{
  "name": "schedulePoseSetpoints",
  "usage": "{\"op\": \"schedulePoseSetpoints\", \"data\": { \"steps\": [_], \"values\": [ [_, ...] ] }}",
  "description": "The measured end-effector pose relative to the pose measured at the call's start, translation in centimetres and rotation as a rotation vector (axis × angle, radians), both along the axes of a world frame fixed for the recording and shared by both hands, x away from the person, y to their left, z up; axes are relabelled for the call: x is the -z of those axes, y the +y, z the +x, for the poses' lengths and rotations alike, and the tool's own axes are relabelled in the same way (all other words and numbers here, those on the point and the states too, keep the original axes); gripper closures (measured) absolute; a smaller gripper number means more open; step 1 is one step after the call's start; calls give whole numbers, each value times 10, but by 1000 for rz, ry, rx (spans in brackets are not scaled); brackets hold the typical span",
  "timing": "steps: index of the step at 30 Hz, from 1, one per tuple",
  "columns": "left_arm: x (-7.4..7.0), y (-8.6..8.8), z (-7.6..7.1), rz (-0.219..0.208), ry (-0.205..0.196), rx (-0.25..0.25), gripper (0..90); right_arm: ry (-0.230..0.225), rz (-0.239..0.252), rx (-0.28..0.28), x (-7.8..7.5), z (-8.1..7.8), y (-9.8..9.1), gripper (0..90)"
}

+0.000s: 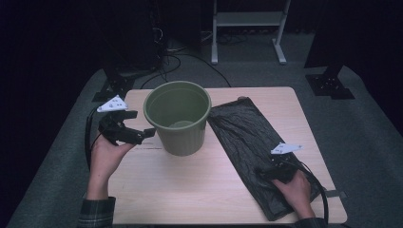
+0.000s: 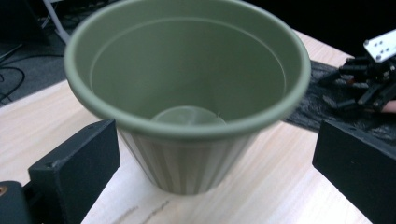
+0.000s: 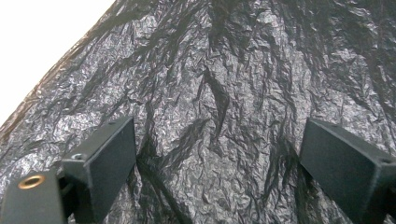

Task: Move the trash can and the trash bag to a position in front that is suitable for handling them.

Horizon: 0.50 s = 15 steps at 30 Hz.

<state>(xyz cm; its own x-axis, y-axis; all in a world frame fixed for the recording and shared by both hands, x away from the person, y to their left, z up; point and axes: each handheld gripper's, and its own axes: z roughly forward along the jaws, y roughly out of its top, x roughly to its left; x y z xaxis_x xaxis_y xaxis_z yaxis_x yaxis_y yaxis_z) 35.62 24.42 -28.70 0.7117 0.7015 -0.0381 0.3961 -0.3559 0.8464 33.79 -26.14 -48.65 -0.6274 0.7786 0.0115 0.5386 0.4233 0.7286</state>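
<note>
I see the green pot (image 1: 178,118) upright mid-table, the black bag (image 1: 256,152) flat to its right. My left gripper (image 1: 142,135) hangs spread just beside the pot; my right gripper (image 1: 272,172) sits spread over the bag.

— What did we see apart from the work itself?

— A light wooden table (image 1: 199,190) filled the middle of the frame, standing on grey carpet (image 1: 366,123).

— And further back?

— At the top centre we saw a white frame stand (image 1: 247,23). Black cables (image 1: 176,59) trailed across the floor at the upper left, and a dark stand base (image 1: 330,83) sat at the upper right.
</note>
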Motion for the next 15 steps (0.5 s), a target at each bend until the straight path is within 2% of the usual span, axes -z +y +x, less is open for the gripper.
{"op": "schedulePoseSetpoints", "data": {
  "steps": [6, 7, 8, 15],
  "values": [
    [1, -4, 23, 1, 8, 3, 0, 0, 0, -1, 0, 0, 0, 94],
    [1, -4, 23, 1, 8, 3, 0, 0, 0, -1, 0, 0, 0, 94],
    [4, -5, 31, 5, 14, 2, 0, 1, 0, -1, 0, 0, 0, 94],
    [9, -2, 47, 10, 12, -19, 0, 0, 0, -1, 0, 0, 0, 94]
  ]
}}
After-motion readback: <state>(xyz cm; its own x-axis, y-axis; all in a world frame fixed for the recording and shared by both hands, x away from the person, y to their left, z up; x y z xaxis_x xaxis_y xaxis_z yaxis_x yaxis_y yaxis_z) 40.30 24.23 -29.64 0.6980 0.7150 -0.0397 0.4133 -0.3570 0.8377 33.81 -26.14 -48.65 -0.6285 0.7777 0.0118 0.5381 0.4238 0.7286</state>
